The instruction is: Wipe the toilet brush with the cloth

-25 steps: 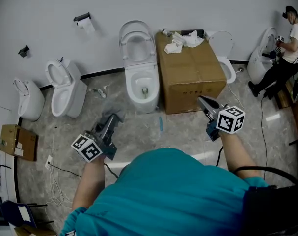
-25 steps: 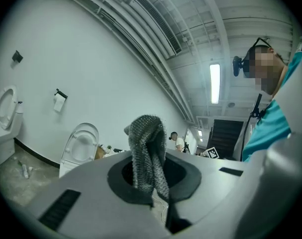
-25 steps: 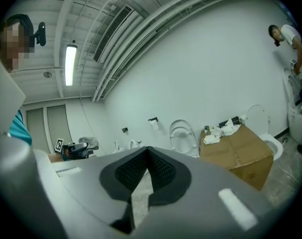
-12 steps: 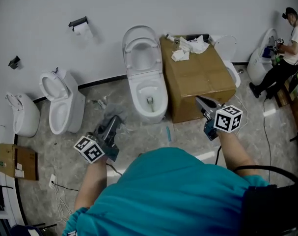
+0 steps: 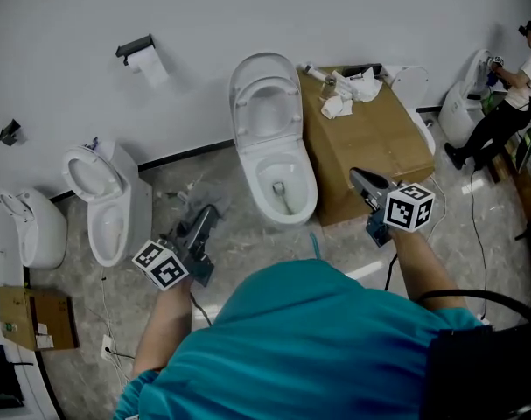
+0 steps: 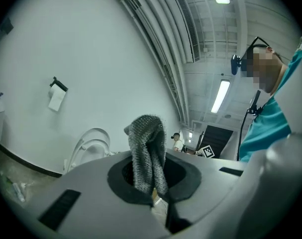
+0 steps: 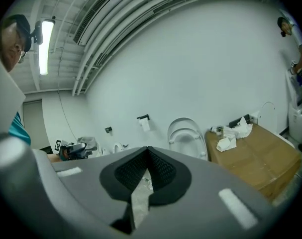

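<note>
My left gripper (image 5: 204,223) is shut on a grey knitted cloth (image 6: 147,153) that stands up from between its jaws and hangs over them. It is held over the floor, in front and to the left of the open white toilet (image 5: 274,147). My right gripper (image 5: 361,180) is shut with nothing in it, in front of the brown cardboard box (image 5: 379,138). Something small and grey sits in the toilet bowl (image 5: 280,188), and a thin blue stick (image 5: 316,245) lies on the floor. I cannot pick out the toilet brush for sure.
White rags (image 5: 352,90) and small items lie on the box's top. Two smaller toilets (image 5: 108,199) (image 5: 33,226) stand at the left, under a paper roll holder (image 5: 141,52). A small carton (image 5: 24,318) and cables (image 5: 108,348) are on the floor. A person (image 5: 510,86) works far right.
In the head view the toilets and the box have slid rightward and come nearer while both grippers keep their places in the picture. The cloth stays held and the right jaws stay shut.
</note>
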Action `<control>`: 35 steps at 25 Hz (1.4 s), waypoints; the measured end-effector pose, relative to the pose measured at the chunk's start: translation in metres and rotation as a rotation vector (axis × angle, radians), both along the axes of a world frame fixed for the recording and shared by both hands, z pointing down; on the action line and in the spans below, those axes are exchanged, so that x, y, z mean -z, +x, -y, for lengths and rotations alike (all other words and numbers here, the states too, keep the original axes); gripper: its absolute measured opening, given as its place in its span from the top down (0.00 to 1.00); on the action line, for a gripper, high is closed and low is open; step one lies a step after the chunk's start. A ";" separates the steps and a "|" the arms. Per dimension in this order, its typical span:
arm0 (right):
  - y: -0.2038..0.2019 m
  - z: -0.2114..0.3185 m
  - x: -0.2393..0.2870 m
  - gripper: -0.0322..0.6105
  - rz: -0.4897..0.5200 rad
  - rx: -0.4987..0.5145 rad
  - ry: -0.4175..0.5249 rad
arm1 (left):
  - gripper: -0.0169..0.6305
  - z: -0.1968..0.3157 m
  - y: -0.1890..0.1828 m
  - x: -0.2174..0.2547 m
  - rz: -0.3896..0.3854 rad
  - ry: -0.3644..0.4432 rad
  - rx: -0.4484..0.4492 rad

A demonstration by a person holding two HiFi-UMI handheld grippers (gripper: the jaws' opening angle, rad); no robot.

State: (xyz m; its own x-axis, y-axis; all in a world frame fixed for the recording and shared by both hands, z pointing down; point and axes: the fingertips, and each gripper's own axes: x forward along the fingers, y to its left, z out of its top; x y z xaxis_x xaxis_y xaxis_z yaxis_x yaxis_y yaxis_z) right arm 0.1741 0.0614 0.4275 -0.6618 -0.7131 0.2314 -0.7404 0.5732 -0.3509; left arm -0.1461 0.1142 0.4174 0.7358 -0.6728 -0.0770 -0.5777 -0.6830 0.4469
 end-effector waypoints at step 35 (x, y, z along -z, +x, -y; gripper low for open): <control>-0.037 0.320 -0.328 0.95 -0.164 0.283 -0.591 | 0.94 0.305 0.096 -0.210 0.120 -0.422 -0.066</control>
